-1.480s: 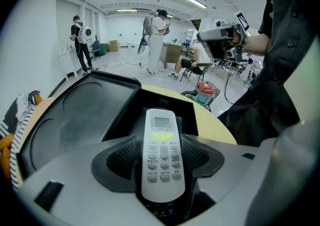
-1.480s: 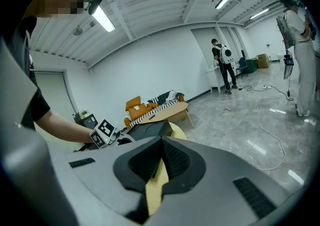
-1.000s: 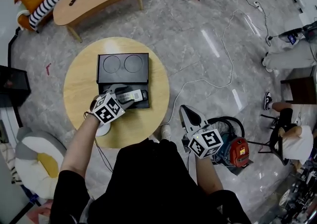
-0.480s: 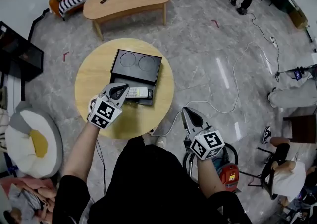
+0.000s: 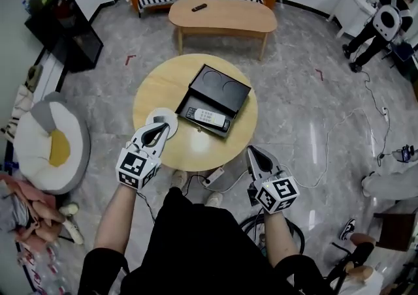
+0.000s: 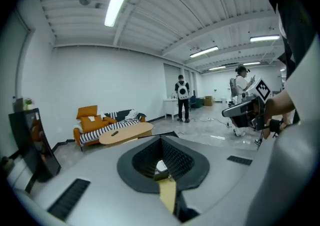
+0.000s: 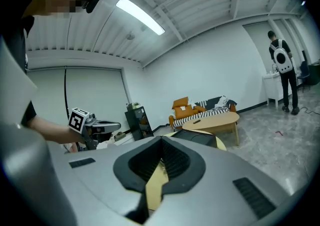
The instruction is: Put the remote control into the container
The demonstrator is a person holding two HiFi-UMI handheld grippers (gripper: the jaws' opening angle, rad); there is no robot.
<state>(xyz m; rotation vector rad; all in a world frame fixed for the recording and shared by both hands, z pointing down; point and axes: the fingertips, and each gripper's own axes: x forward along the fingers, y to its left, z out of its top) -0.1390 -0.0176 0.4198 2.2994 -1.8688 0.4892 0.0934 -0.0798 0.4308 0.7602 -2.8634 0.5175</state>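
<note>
Remote control [image 5: 208, 117] inside open container [image 5: 220, 86]

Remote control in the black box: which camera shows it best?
The head view: the remote control lies plainly in the open container. The left gripper view shows only a pale speck that may be it; the right gripper view shows none of it.

The left grey two-jaw gripper [image 5: 160, 129] is held forward of the torso on the left side. Its jaws are closed together with nothing between them. The left marker cube [image 5: 137, 168] faces upward. The bare left forearm [image 5: 112, 218] extends forward from a black sleeve.

The right grey two-jaw gripper [image 5: 252, 151] is held nearer the body on the right side, with its jaws likewise closed and empty. The right marker cube [image 5: 277, 194] faces upward, above the right forearm [image 5: 277, 236].
</note>
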